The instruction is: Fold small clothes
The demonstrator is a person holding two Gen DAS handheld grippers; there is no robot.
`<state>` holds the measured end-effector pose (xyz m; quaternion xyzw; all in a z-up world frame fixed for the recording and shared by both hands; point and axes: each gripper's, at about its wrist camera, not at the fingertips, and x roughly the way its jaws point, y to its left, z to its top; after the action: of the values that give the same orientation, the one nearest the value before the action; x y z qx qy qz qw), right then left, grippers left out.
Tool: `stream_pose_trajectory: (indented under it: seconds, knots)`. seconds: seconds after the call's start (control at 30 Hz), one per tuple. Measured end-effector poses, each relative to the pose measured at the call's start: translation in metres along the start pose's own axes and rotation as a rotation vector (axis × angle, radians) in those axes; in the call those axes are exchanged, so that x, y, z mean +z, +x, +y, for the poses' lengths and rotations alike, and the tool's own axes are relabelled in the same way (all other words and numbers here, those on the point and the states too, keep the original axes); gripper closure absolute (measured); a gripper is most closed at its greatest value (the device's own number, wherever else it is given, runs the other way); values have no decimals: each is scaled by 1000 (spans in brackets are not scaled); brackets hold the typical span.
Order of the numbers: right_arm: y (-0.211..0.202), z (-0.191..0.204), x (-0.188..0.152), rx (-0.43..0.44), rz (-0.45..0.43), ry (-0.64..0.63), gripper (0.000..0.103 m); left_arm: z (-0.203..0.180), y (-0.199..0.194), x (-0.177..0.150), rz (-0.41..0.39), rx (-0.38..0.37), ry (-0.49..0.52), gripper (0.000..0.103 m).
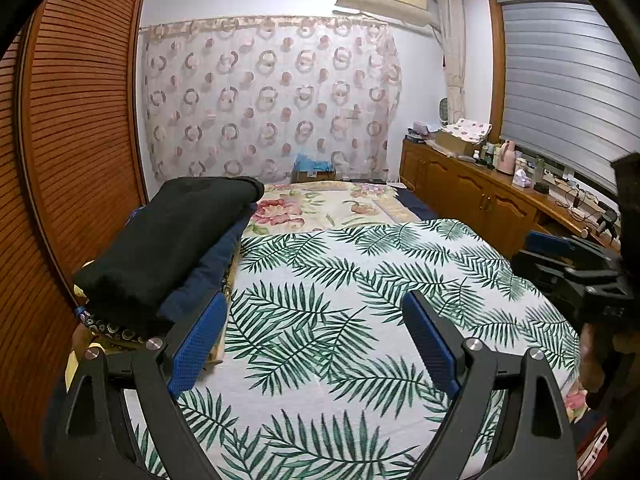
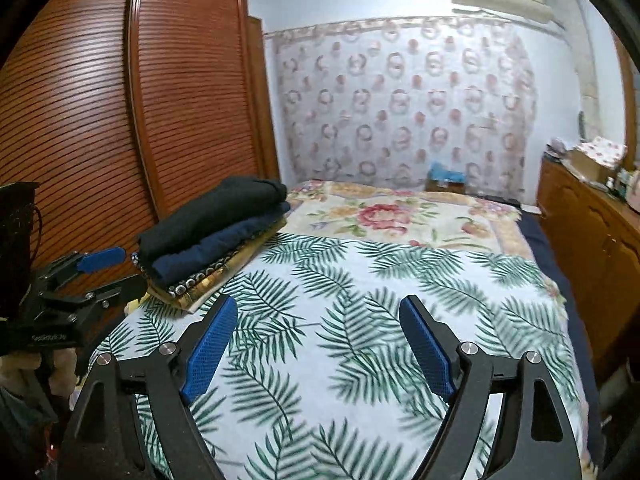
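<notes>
Between garments: left gripper (image 1: 314, 320) and right gripper (image 2: 316, 324), jaws open and empty, above leaf-print sheet (image 1: 340, 280); folded stack (image 2: 212, 236) apparently done, next garment unseen

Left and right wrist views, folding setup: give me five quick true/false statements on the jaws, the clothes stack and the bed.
1. Both grippers have their jaws open and empty. True: the left gripper and the right gripper each show a wide gap with only bedding behind.
2. A black garment tops the stack. True.
3. The stack sits on the right side of the bed, by the cabinet. False: it sits at the left edge, beside the louvered wardrobe.
4. The sheet under the grippers is plain white. False: the leaf-print sheet has green fern leaves.
5. The navy garment lies on top of the black one. False: it lies under it.
</notes>
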<state>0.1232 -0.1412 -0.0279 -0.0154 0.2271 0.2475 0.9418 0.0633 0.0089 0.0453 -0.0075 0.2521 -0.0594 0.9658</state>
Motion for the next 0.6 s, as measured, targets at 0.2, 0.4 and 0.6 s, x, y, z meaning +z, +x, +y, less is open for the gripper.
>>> stream_pose_trajectory:
  seconds: [0.2, 0.4, 0.6]
  knots:
    - [-49, 4, -3, -49, -38, 27, 18, -17, -16, 15, -39, 4, 7, 13]
    - [-95, 10, 2, -85, -98, 36, 18, -30, -37, 33, -81, 14, 7, 13]
    - [-136, 13, 7, -116, -145, 37, 18, -31, -54, 43, -112, 40, -7, 13]
